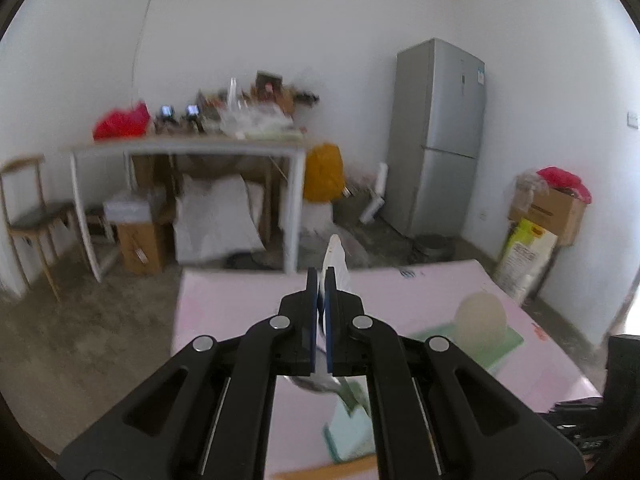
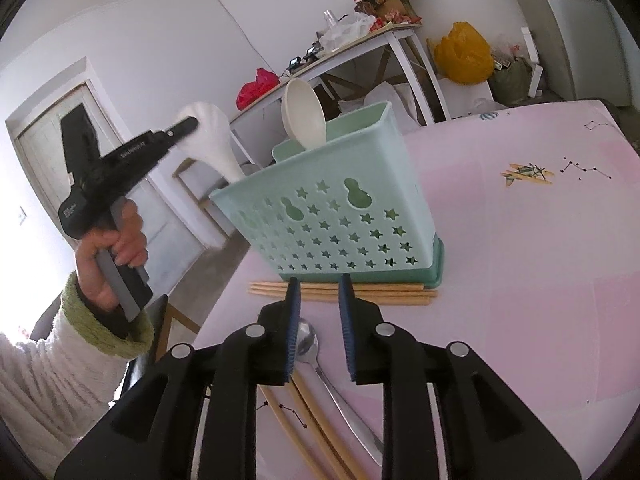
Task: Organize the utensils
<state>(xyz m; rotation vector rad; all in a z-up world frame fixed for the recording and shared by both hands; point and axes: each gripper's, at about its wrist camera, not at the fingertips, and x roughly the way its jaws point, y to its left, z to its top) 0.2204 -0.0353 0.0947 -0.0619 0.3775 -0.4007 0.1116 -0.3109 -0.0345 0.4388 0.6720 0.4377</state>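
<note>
My left gripper (image 1: 320, 280) is shut on a white spoon (image 1: 335, 256); its bowl sticks up past the fingertips. In the right wrist view the left gripper (image 2: 191, 123) holds that white spoon (image 2: 212, 140) over the left end of the mint green utensil holder (image 2: 340, 216), handle down into it. A cream spoon (image 2: 302, 114) stands in the holder. My right gripper (image 2: 319, 286) is open and empty, just in front of the holder, above a metal spoon (image 2: 310, 346) and wooden chopsticks (image 2: 376, 294) on the pink table (image 2: 520, 260).
More chopsticks (image 2: 304, 412) lie under my right gripper. A small printed mark (image 2: 527, 174) sits on the table to the right. A cluttered white table (image 1: 188, 148), a fridge (image 1: 440, 136), a chair (image 1: 28, 216) and boxes (image 1: 548, 208) stand beyond.
</note>
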